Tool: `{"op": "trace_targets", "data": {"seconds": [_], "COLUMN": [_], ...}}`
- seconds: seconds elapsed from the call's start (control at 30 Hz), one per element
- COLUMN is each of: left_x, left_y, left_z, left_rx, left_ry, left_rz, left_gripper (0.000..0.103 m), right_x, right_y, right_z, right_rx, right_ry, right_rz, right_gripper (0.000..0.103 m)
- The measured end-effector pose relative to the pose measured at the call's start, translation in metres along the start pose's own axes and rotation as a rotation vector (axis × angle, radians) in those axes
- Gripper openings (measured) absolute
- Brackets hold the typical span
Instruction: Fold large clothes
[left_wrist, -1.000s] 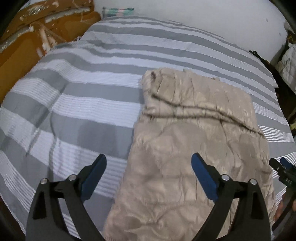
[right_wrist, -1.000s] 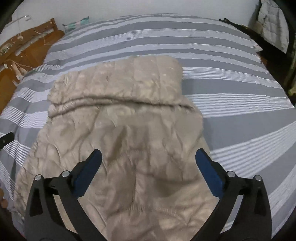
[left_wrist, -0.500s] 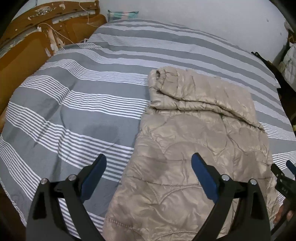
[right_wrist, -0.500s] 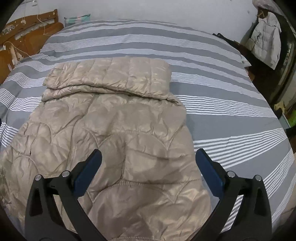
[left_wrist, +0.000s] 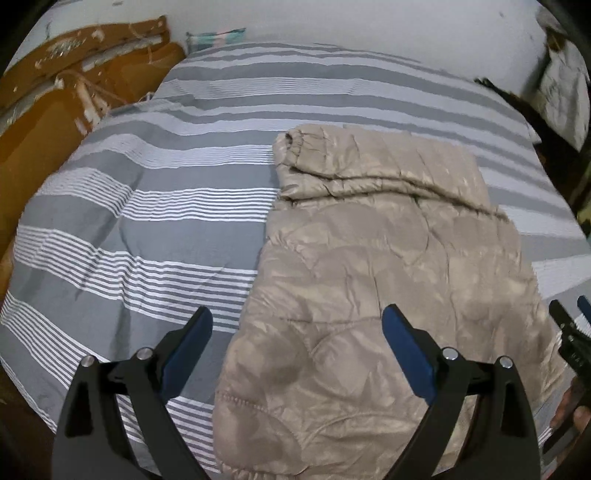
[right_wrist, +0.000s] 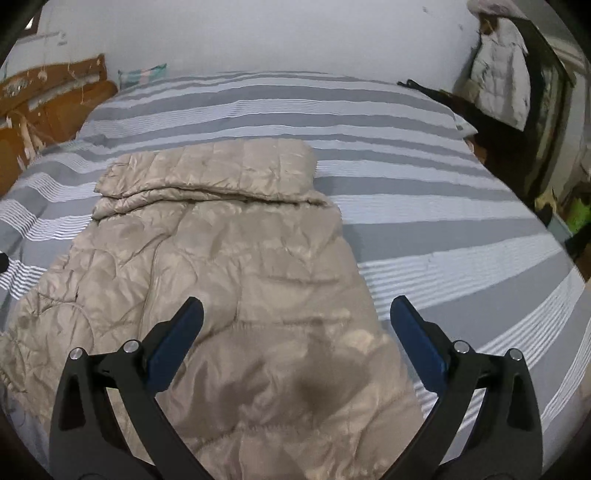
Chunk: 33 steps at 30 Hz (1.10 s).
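- The beige quilted jacket (left_wrist: 388, 280) is seen lying lengthwise on the striped bed cover (left_wrist: 155, 221), its far end already doubled back into a flat band.
- Compared with half a second ago, little is changed on the cloth; only the views are shifted slightly and blurred by motion.
- The left gripper (left_wrist: 297, 339) is held wide over the jacket's near left edge, nothing caught.
- The right gripper (right_wrist: 295, 328) is likewise spread wide above the near right part, empty.
- Judged from this, the next fold is not yet begun; the near hem is likely to be gripped.
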<state>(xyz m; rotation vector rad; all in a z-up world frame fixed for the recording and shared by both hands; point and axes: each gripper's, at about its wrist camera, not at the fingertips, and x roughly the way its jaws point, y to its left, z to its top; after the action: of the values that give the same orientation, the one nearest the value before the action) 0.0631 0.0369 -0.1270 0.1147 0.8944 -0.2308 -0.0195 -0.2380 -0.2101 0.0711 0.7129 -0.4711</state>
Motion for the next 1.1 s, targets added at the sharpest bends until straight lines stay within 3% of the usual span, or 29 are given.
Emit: {"op": "trace_targets", "data": {"seconds": [0.17,0.4,0.53,0.8,1.1], "left_x": [0.001,-0.01,-0.014,-0.009,0.01], "left_y": [0.001,0.019,0.02,0.021,0.023], "left_z": [-0.02,-0.042,-0.044,-0.055,-0.059], "left_rx": [0.01,-0.084,-0.072,-0.075,-0.08], "left_ry": [-0.006,-0.014,-0.021,0.002,0.049], "left_rz": [0.008,-0.043,0.013,0.006,0.019], "left_gripper": [0.095,0.098,0.098,0.099,0.099], "right_x": [-0.005,-0.011,-0.011,-0.005,-0.004], "right_y": [-0.006,-0.011,-0.014,-0.022,-0.009], "right_z": [-0.021,-0.035,-0.039,-0.055,-0.058], "right_rx": [-0.024,0.035,0.047,0.098,0.052], "right_ry": [0.034,0.056,0.045,0.06,0.044], "right_rz": [-0.001,0.101,0.106,0.107,0.07], "right_gripper": [0.1,0.1,0.1,0.1,0.1]}}
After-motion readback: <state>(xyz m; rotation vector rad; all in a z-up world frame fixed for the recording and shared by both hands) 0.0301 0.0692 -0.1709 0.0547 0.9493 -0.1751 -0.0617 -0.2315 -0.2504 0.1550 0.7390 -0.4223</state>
